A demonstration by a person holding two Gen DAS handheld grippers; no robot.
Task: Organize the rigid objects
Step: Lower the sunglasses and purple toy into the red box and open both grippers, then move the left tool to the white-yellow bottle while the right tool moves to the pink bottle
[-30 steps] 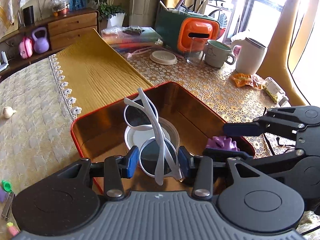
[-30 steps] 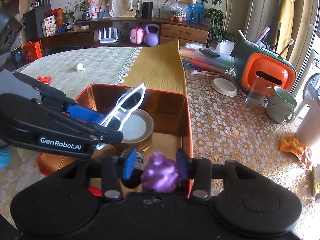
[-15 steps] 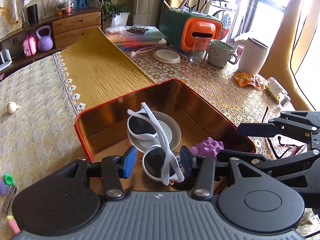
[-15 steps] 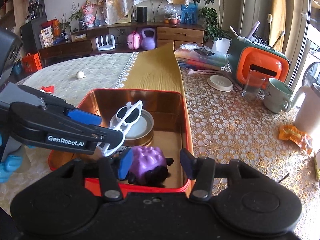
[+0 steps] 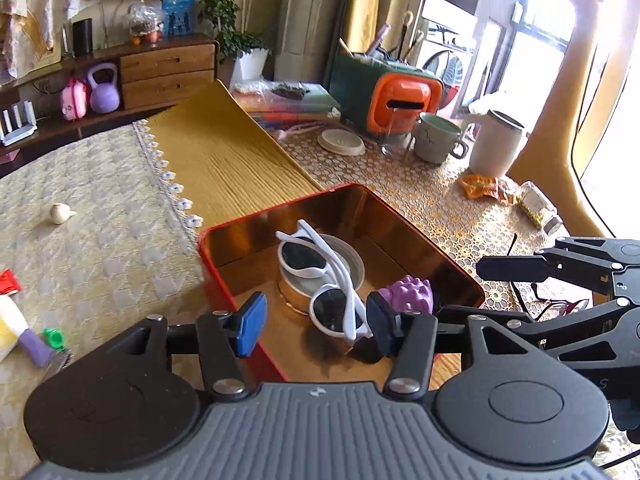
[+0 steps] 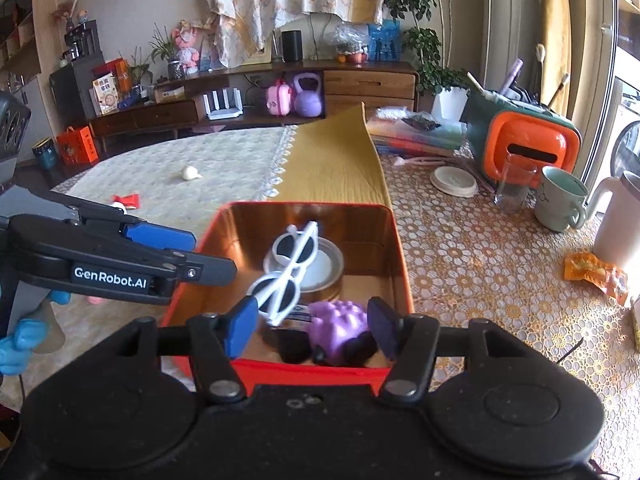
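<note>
In the left wrist view the left gripper [image 5: 316,322] hangs over the near rim of the red tin [image 5: 224,292], its blue-padded tongs spread wide and holding nothing; the right pad sits just beside the white sunglasses [image 5: 320,276], and whether it touches them cannot be told. The sunglasses are folded, glossy plastic with dark lenses, and lie tilted across a round metal lid [image 5: 352,264] in the middle of the tin, one lens lower toward the near wall. A knobbly purple toy [image 5: 408,296] rests in the tin's near right corner, with something black beneath it that is too shadowed to name. The tin's inner walls are smooth, copper-coloured and reflective, and its far floor is bare. The right gripper [image 5: 560,276] enters from the right edge, partly cut off, outside the tin's right wall. In the right wrist view the right gripper [image 6: 312,328] is level with the tin's near wall, tongs wide apart and empty, the purple toy lying between them inside the tin. The sunglasses look blurred here. The left gripper [image 6: 188,256] reaches in from the left over the tin's left rim. The table [image 6: 460,248] to the right of the tin carries a lacy gold-patterned cloth with open room up to a mug [image 6: 560,204].
</note>
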